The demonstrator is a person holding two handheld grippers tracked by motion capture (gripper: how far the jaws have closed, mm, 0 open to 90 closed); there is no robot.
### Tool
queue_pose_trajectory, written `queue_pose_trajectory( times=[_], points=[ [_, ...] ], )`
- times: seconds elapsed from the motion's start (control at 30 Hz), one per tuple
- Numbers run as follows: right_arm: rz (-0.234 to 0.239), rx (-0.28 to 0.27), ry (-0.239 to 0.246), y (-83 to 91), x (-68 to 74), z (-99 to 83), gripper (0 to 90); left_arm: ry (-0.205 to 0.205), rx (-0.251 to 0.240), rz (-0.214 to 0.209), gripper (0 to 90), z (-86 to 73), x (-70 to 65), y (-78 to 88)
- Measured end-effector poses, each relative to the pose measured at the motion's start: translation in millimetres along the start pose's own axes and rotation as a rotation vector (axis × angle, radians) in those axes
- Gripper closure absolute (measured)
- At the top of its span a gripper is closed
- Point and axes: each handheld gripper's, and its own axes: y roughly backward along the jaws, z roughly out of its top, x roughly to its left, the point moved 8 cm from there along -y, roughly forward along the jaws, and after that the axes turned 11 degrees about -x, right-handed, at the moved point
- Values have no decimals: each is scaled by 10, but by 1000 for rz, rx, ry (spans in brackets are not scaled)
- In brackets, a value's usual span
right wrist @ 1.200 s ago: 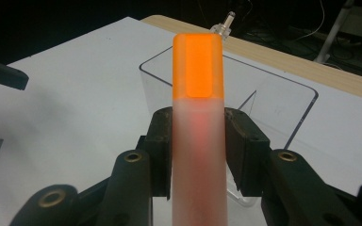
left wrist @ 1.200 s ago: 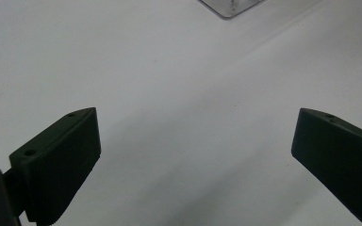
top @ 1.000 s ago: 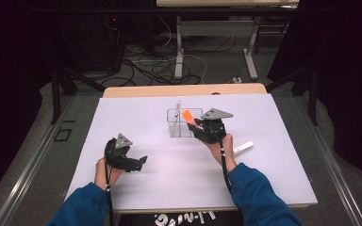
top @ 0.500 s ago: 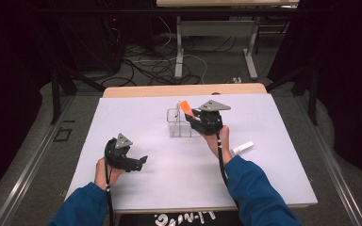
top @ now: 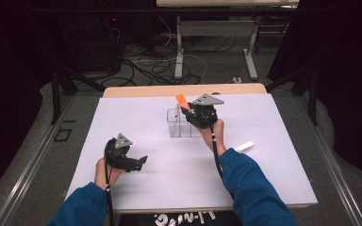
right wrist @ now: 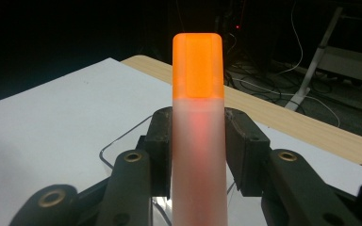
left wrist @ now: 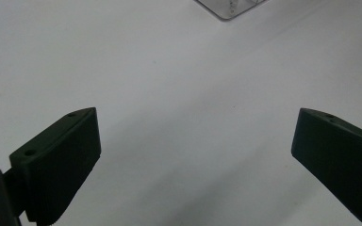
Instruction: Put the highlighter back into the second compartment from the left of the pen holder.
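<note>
My right gripper (top: 188, 112) (right wrist: 197, 141) is shut on a frosted white marker with an orange cap (right wrist: 198, 117), which stands upright between the pads. From above, the orange cap (top: 181, 99) pokes up over a clear plastic divided box (top: 179, 127) near the table's far middle. The box's clear rim (right wrist: 118, 146) lies just below the jaws. My left gripper (top: 141, 161) (left wrist: 193, 160) rests low at the front left of the white table top (top: 160, 174), jaws wide apart with bare surface between them. A corner of the clear box (left wrist: 231, 7) sits far ahead of it.
A small white cap or marker piece (top: 243, 147) lies on the table right of my right forearm. The wooden table edge (top: 146, 90) runs along the far side. Beyond it are cables and table legs (top: 179, 52) on a dark floor.
My right gripper has carried the orange-capped marker away from me and a little left, from beside the clear box to above its far side. The left gripper has stayed put.
</note>
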Motion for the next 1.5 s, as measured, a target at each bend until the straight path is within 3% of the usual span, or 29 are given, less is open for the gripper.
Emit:
queue_pose_trajectory(
  times=[0.23,0.7,0.87,1.3,1.4,1.5],
  points=[
    [-13,-33,14,-92,-26,23,648,1,-5,4,19,0,4,-9],
    [-18,-43,14,-239,54,5,648,0,-8,3,19,-1,5,-13],
    [-21,-36,22,-271,75,-20,648,1,-2,4,19,-6,1,-15],
    [-12,-5,-12,-313,87,-105,640,-4,-5,6,19,-3,11,-12],
    [4,23,-29,-287,98,-119,562,-6,1,6,19,-4,8,-3],
    [28,75,-65,-230,101,-138,371,-4,-3,5,19,3,10,4]
  ],
)
